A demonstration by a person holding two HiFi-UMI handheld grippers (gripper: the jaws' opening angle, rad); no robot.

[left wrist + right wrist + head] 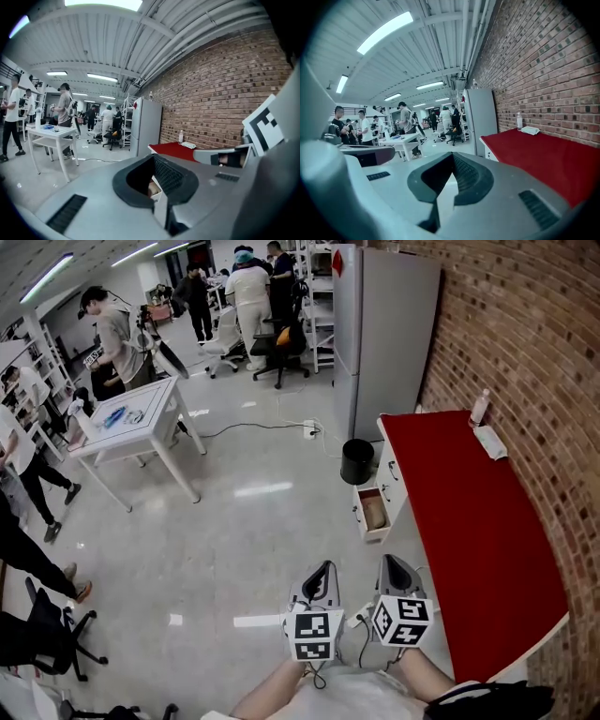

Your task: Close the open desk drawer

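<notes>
Beside the red desk point(473, 521), open drawer point(360, 514), black bin point(357, 461) just beyond

Your left gripper point(323, 568) and right gripper point(392, 562) are smooth grey shells with dark ribbed pads point(169, 176). Each carries a black-and-white marker cube point(312, 635). At five o'clock shows your dark sleeve point(492, 700).

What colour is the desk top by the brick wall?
The desk top is red; the head view shows it best.
</notes>
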